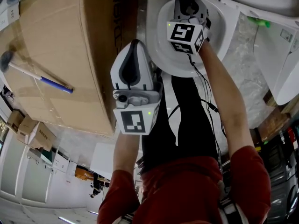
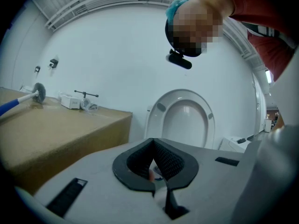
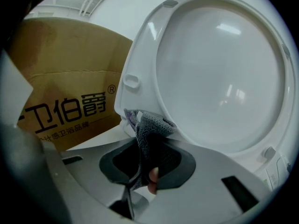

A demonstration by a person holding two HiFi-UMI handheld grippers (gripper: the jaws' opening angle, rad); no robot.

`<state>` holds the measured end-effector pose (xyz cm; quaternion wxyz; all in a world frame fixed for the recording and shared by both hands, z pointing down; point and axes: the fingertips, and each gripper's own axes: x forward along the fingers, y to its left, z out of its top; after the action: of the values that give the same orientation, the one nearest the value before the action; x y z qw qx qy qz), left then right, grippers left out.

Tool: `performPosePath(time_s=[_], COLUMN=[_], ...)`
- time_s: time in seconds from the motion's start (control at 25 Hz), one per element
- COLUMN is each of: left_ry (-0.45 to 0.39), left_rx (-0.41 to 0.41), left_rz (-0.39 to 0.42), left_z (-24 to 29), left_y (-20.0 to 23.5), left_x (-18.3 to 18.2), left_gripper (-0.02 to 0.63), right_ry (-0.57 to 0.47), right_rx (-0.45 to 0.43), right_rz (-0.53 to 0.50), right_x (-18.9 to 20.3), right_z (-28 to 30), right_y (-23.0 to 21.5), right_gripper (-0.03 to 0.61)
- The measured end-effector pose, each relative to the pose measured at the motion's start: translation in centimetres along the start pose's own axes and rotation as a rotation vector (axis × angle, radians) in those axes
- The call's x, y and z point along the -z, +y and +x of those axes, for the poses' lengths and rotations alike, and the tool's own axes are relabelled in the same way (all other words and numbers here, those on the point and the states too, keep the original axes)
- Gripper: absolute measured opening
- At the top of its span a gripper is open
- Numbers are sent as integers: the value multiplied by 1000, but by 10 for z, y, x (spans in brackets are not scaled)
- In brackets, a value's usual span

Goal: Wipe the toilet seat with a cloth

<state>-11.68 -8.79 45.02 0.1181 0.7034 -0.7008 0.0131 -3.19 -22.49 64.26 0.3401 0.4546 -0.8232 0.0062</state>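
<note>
Nearest, the left hand-held gripper [image 2: 155, 169] has its jaws together on nothing, while farther off the right hand-held gripper [image 3: 145, 167] is clamped on a grey cloth [image 3: 148, 129] at the raised toilet seat's [image 3: 140, 64] lower left rim, right of a box [image 3: 70, 78].

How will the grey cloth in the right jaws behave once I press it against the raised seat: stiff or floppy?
Probably floppy: the grey cloth folds and bunches where it pokes past the shut jaws of the right gripper. Its knitted weave looks soft and light, so it should flatten against the glossy toilet seat, not scrape.
</note>
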Motion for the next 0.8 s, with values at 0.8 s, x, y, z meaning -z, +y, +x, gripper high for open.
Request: performPosePath(time_s=[0.8], left_ry=[-45], left_rx=[6], left_rz=[-7], left_z=[-20], left_y=[3], left_x=[-36], left_gripper=[12], right_ry=[-55], right_rx=[-109], right_rz=[-56], right_x=[-54], right_z=[-26], right_y=[32], right_gripper=[74])
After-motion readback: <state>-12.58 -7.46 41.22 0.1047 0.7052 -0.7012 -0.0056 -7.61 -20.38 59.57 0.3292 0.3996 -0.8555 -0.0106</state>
